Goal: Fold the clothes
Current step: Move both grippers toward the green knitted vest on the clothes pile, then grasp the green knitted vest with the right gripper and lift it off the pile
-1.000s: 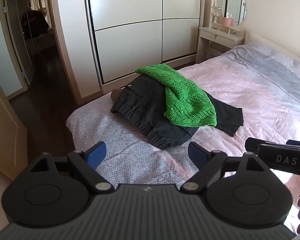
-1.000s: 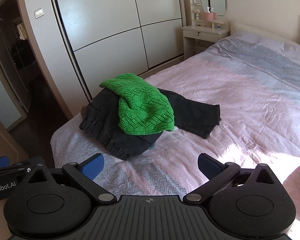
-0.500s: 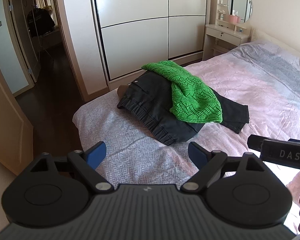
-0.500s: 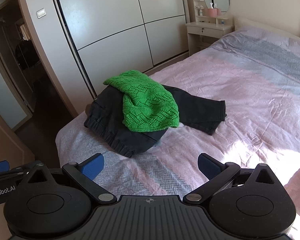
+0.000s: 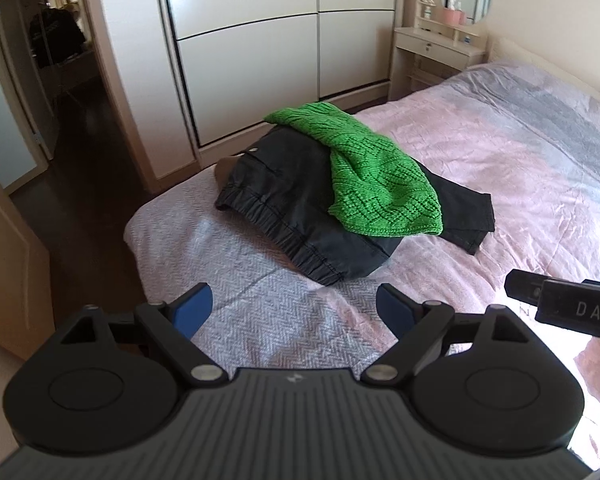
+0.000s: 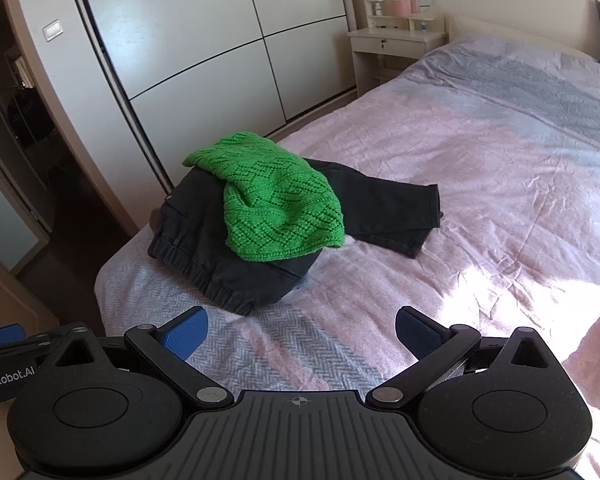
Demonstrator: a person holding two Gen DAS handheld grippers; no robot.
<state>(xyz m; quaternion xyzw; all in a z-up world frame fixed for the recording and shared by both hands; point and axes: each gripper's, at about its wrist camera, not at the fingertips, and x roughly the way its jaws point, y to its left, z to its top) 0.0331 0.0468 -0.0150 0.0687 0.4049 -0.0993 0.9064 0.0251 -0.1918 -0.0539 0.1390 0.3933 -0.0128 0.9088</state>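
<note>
We hold left gripper [image 5: 294, 309] spread | right gripper [image 6: 301, 327] spread | green sweater [image 5: 370, 178] atop black trousers [image 5: 296, 216] (near bed [image 5: 520, 168] corner)

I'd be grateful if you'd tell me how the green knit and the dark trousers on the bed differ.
The green knit is bright, with an openwork pattern; the dark trousers are plain charcoal with gathered elastic hems. The knit lies on top; the trousers lie beneath, reaching further across the bed. Both are unfolded and untouched.
</note>
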